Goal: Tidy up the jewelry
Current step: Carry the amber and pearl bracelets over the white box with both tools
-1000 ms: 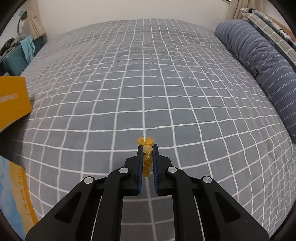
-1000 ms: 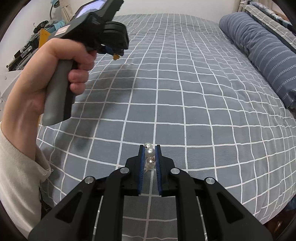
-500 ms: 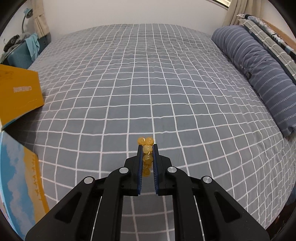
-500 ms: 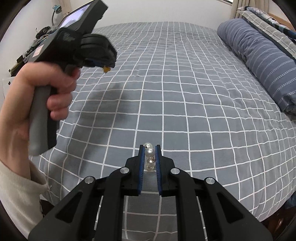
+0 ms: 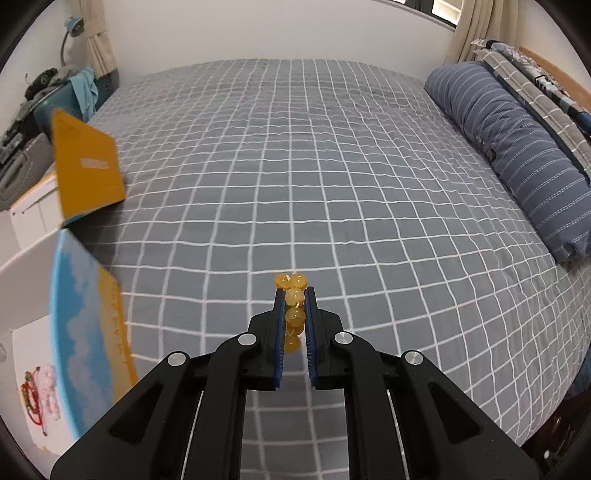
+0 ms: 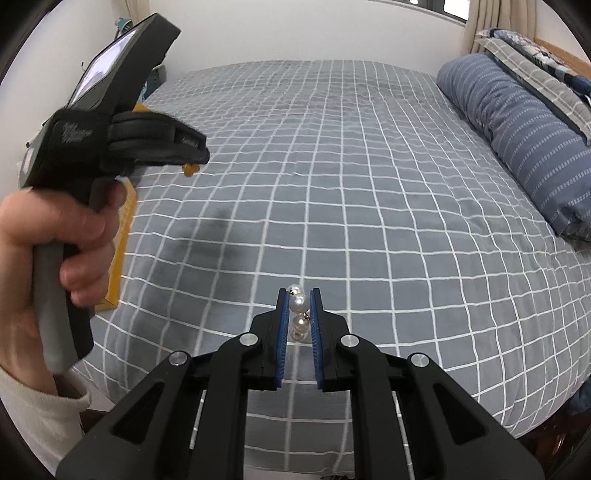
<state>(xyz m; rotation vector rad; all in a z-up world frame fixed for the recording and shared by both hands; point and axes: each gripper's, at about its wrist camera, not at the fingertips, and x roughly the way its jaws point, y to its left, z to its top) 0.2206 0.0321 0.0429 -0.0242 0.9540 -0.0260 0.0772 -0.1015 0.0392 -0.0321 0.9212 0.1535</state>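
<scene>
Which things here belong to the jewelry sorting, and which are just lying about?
Part of the job:
- amber bead string, clamped in left gripper
- pearl string, clamped in right gripper
- white box with beaded jewelry inside

Lying about:
- striped pillow
- folded bedding
- desk lamp
- clutter beside the bed

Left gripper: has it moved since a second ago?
Yes. The left gripper has shifted right and down against the pillow, still gripping the amber beads.
</scene>
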